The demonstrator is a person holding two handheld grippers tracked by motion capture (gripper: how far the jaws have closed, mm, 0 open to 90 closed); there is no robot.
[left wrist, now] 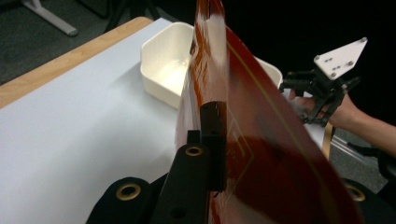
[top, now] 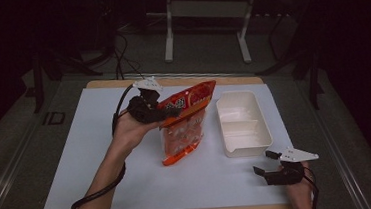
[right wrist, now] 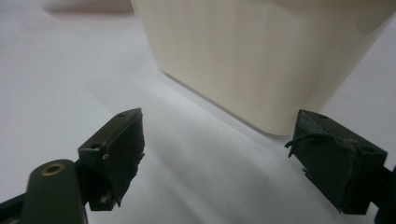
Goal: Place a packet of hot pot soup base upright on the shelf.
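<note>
White table top [top: 77,158] fills the centre of the high view, w/ a wood edge along its far and near sides; dark floor and a pale frame stand sit beyond it at the top of frame. Next in size, the cream tray [top: 243,122] lies right of centre, long side running up-frame, two compartments visible inside, both bare; in the left gripper view it sits upper centre [left wrist: 161,70], and in the right gripper view its outer wall [right wrist: 261,56] takes up the upper half, just beyond the jaw tips. The orange-red snack bag [top: 185,119] is centre frame, just left of the tray, not touching it; its top end is raised and tilted toward upper right, bottom seal low near the table at approx. centre, contact w/ the surface can't be told. Left gripper [top: 148,105], at the bag's upper left, is clamped on the bag: in its own view the black jaw presses flat on the bag's face [left wrist: 261,154], other jaw hidden behind the film. Right gripper [top: 268,163] rests at lower right near the tray's near corner, jaws spread wide w/ nothing between them, bare table under the gap [right wrist: 215,154].
</note>
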